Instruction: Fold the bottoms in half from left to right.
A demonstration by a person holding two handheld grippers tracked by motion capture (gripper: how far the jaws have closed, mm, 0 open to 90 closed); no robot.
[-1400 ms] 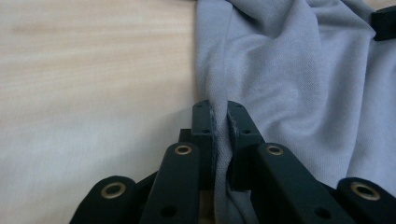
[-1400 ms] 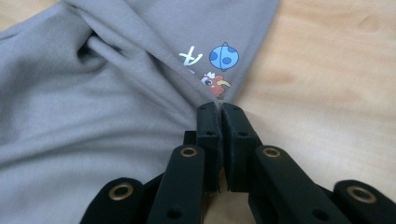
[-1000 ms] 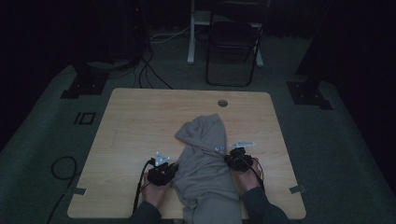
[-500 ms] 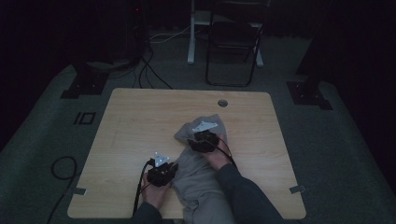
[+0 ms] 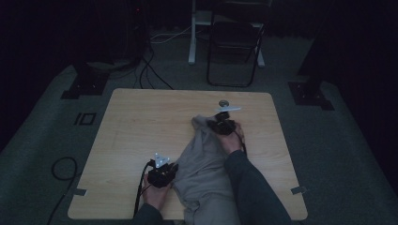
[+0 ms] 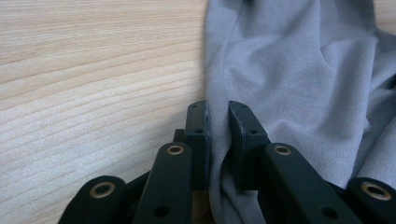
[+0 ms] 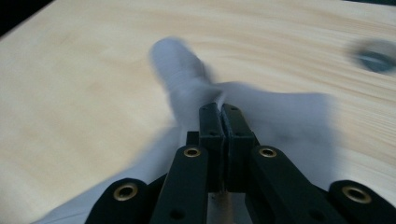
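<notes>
Two hand-held grippers work a grey garment point(image 5: 202, 164) on the wooden table point(image 5: 141, 122) in the high view, the left gripper point(image 5: 162, 174) at its near edge, the right gripper point(image 5: 222, 124) at its far end. From the left gripper view, narrowly parted jaws pinch the cloth's edge point(image 6: 219, 140). From the right gripper view, jaws that have just been closing meet on a fold of blurred fabric point(image 7: 196, 93).
</notes>
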